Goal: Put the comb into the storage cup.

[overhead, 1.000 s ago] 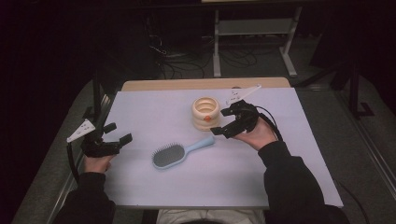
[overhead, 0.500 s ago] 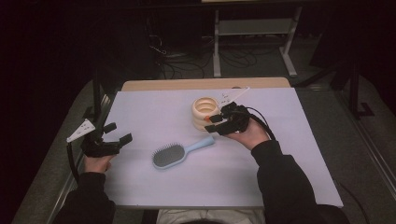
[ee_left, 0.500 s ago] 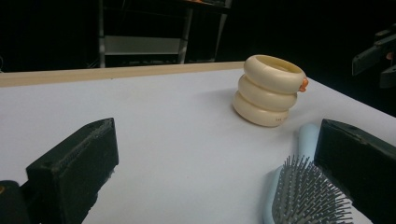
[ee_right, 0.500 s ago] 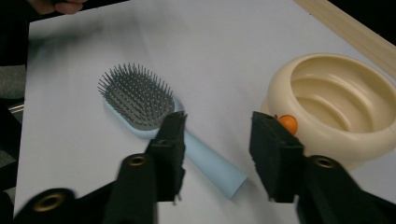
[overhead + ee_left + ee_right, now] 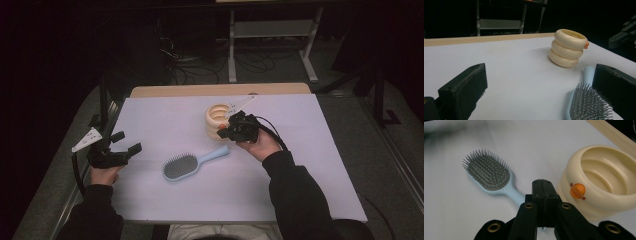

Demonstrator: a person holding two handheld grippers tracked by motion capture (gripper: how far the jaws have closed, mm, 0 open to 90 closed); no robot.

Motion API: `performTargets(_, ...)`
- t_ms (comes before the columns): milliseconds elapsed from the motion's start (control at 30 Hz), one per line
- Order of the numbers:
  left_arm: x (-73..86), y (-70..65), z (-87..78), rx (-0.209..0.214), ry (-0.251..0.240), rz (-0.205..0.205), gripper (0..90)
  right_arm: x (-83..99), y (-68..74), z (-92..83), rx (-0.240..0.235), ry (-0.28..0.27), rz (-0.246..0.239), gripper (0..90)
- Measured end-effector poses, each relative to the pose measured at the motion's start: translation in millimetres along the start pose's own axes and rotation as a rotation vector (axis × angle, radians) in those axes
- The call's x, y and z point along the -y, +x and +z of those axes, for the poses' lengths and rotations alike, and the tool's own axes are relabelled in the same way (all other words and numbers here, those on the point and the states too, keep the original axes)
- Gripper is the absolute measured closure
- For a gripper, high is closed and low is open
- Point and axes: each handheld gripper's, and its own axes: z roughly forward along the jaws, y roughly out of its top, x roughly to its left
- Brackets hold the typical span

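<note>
The hairbrush [image 5: 186,165] lies bristles up a little below the centre of the high view, its pale blue handle running up and to the right toward my right gripper [image 5: 227,131]. My right gripper view shows what the high view cannot: the two black jaws have just been closing and now stand pressed together over the end of the handle [image 5: 512,192], with a sliver of pale blue showing below them, so I seem to have the handle end pinched, though the contact itself is hidden. There the oval head of grey bristles sits at upper left, and the cream ribbed cup [image 5: 604,187] at right, just beside the jaws, shows an orange knob on its wall and a hollow inside. My left gripper view sees the same cup [image 5: 568,48] from the side as three stacked rings, upper right of centre, with the bristles at lower right. My left gripper [image 5: 124,145] rests at the left edge of the white table [image 5: 165,115], jaws wide apart and holding nothing, well apart from the brush. My right hand [image 5: 257,145] reaches in from the lower right, forearm angled up and leftward.
</note>
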Motion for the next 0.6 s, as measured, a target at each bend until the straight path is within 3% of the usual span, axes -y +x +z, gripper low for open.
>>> performTargets(600, -0.1, 0.3, 0.5, 0.004, 0.002, 0.002, 0.0, 1.9, -0.8, 33.5, -0.04, 0.029, 0.009, 88.6)
